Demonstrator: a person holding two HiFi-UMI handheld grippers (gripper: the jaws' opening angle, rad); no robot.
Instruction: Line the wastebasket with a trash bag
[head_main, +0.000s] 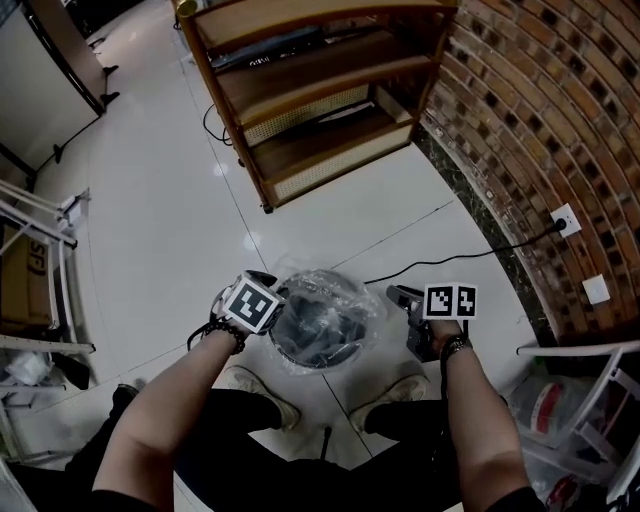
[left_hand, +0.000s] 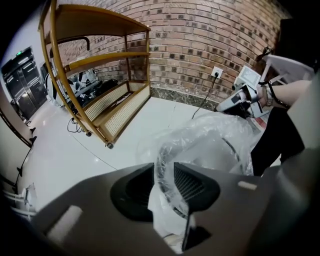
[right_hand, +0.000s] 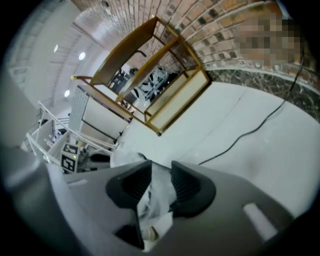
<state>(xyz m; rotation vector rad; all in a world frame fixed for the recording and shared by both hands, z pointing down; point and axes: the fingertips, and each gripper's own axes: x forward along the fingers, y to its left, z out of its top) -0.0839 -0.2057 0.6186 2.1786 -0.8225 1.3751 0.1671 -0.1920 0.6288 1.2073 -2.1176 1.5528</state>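
A black wastebasket (head_main: 322, 338) stands on the floor between the person's feet. A clear trash bag (head_main: 345, 292) is draped over its rim. My left gripper (head_main: 272, 322) is at the basket's left rim. In the left gripper view its pads are shut (left_hand: 167, 186) on the bag's film (left_hand: 215, 145) where it folds over the dark rim (left_hand: 160, 167). My right gripper (head_main: 402, 300) hovers just right of the basket, apart from the rim. Its jaws (right_hand: 160, 185) stand open with crumpled bag film (right_hand: 152, 207) loose between the pads.
A wooden shelf unit (head_main: 320, 90) stands beyond the basket and a brick wall (head_main: 540, 130) runs along the right. A black cable (head_main: 450, 262) crosses the floor to a wall outlet (head_main: 566, 218). White racks (head_main: 50, 270) (head_main: 585, 400) flank both sides.
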